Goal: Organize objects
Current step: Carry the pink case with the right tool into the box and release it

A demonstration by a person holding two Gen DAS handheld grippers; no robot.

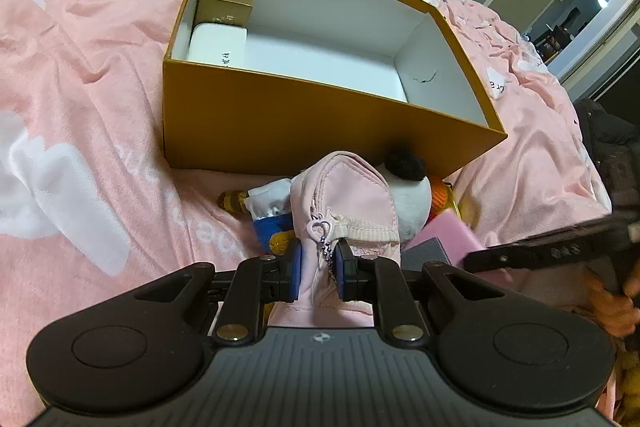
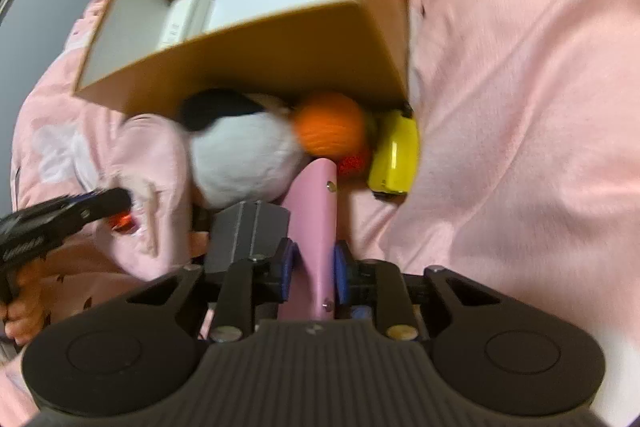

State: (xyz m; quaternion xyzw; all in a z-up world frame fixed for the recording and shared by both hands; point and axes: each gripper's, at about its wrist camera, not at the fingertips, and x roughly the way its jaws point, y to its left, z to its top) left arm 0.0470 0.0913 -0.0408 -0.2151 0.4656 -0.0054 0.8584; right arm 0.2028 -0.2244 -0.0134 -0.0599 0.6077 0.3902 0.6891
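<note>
Gripping for transfer to the box [image 1: 280, 115]: left fingers [image 1: 295, 267] pinch the pouch [image 1: 340, 195]; right fingers [image 2: 286, 267] seemingly clamp the pink case [image 2: 316, 227].

I read the bedspread [image 1: 100, 75] as soft pink fleece, matt and rumpled. The box [image 1: 280, 119] looks like stiff card: matt mustard outside, smooth white paper inside. Within it I see a small box [image 1: 226, 3] with a dull gold sheen and a white case [image 1: 218, 41], smooth and faintly glossy. The pouch [image 1: 344, 195] is pale pink woven cloth, stitched, with a glossy plastic zip pull [image 1: 320, 229]. The plush toy [image 2: 244, 155] is fuzzy pile. The pink case [image 2: 316, 219] looks smooth, satin, with metal studs. The yellow thing [image 2: 394, 155] is glossy plastic.
</note>
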